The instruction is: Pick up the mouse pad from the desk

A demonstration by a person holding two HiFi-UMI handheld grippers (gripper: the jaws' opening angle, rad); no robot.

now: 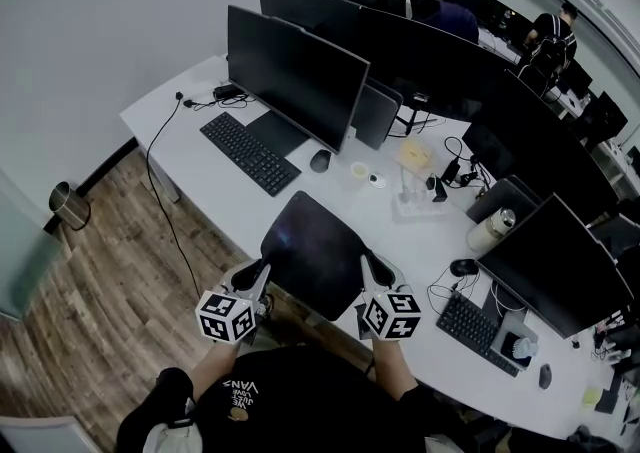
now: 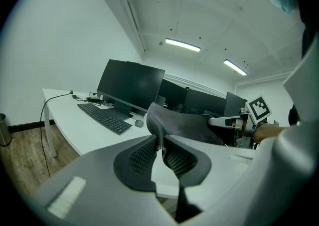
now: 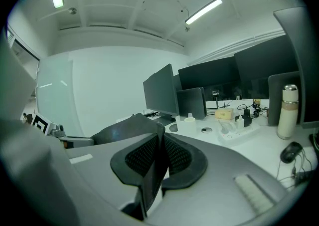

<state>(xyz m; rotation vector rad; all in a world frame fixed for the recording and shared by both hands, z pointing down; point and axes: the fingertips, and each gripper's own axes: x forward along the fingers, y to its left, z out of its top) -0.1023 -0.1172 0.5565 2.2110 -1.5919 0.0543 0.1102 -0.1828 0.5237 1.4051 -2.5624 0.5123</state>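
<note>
Head view first: the mouse pad [image 1: 318,251] hangs between the two claws at the near edge of the desk [image 1: 200,156], dark and slightly bowed. The left gripper [image 1: 263,271] has its left edge, the right gripper [image 1: 368,265] its right edge. I cannot tell here whether the far edge is clear of the desktop. Beyond it lie a keyboard [image 1: 250,153] and a mouse [image 1: 320,160], well apart from the pad.

Left gripper view: the jaws are nearly together, pinching a thin lip of pad [image 2: 174,122] between the ribbed pads. The sheet curls up and away toward the other claw on the right. That is a shallow bite on the rim only.

Right gripper view: same story, with the jaws all but closed and the pad's edge [image 3: 124,130] clamped upright between them. The sheet sags off to the left.

To do this lift well, I would say both hands should rise together and level, so neither corner drags or twists. Draw the claws gently apart to take the sag out, but not so hard that the thin rim slips from either pinch. Lift straight up before carrying it anywhere, since a floppy far edge could catch the mouse or keyboard. Hold the squeeze steady throughout.
</note>
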